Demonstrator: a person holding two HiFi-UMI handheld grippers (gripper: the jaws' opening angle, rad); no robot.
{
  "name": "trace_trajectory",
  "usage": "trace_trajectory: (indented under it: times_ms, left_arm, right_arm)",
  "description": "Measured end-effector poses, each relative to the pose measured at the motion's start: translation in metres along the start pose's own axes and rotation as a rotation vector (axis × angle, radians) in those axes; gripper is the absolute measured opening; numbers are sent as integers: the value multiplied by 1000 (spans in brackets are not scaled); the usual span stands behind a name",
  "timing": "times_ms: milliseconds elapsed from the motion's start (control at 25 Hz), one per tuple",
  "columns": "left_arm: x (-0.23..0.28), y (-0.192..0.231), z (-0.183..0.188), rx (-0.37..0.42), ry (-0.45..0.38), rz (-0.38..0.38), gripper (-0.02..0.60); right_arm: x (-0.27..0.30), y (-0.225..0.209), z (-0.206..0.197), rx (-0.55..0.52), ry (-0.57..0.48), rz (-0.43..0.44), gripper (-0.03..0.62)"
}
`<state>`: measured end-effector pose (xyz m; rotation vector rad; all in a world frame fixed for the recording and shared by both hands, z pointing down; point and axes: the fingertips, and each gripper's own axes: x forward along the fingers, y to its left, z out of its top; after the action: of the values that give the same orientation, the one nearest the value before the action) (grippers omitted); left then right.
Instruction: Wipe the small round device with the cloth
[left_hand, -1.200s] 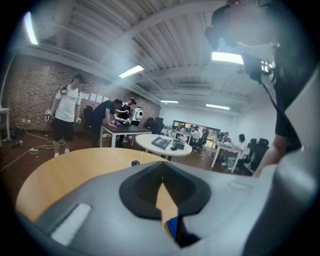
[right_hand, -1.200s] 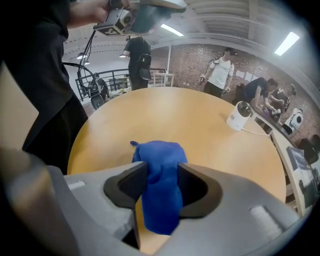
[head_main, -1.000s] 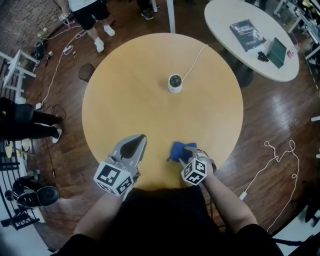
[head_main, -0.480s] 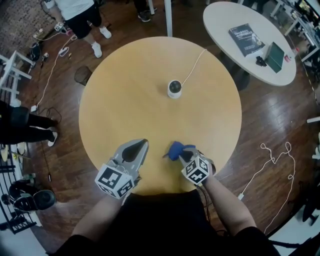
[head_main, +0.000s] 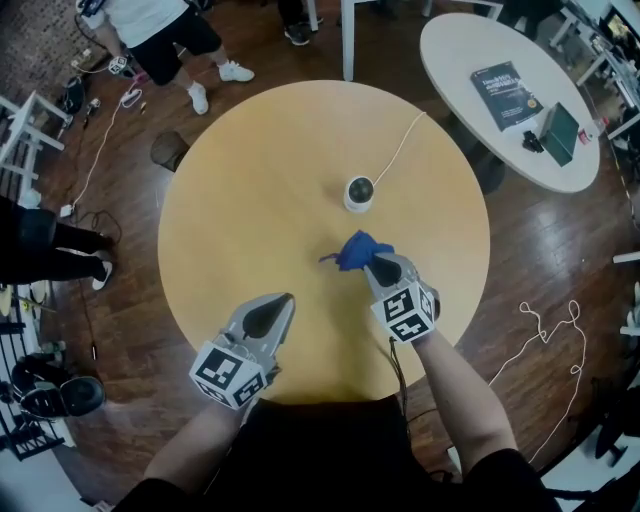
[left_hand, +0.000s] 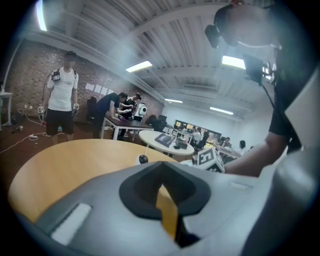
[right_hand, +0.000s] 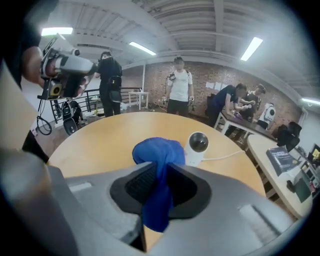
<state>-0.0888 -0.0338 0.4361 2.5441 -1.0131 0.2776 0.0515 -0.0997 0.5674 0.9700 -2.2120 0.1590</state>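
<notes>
Right gripper (head_main: 378, 264): jaws have just been closing and are now clamped on the blue cloth (head_main: 354, 250). It has come up from the near edge, and the cloth hangs just short of the small round device (head_main: 359, 192) (I judge wiping not begun). Left gripper (head_main: 284, 299): jaws together, empty. The round wooden table (head_main: 240, 190) is otherwise bare. Around it I see dark plank floor, cables and people standing.

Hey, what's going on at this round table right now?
A person works with a gripper in each hand. The right gripper has just closed its jaws on a blue cloth and holds it bunched above the wooden table, a little short of the small round device, not touching it. The left gripper is shut and empty near the table's front edge. Wiping has not begun.
</notes>
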Motion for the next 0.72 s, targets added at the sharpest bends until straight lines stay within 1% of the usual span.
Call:
trace_trajectory:
  times_ms: [160,360,560,720]
  left_arm:
    - [-3,4,-3,-10,9,15,5]
    - [-15,19,-11,-34,29,67,5]
    - [-20,24,-19,-58,45,109,5]
    - [-23,26,-23,-72,52,130,5]
  right_arm:
    - [9,-38,29,11,-55,-57,67]
    - [24,-74,52,38,-99,-105,67]
    - [42,-101,62,99,-130,-120,67]
    - [57,-119,65,129,-110,-123,67]
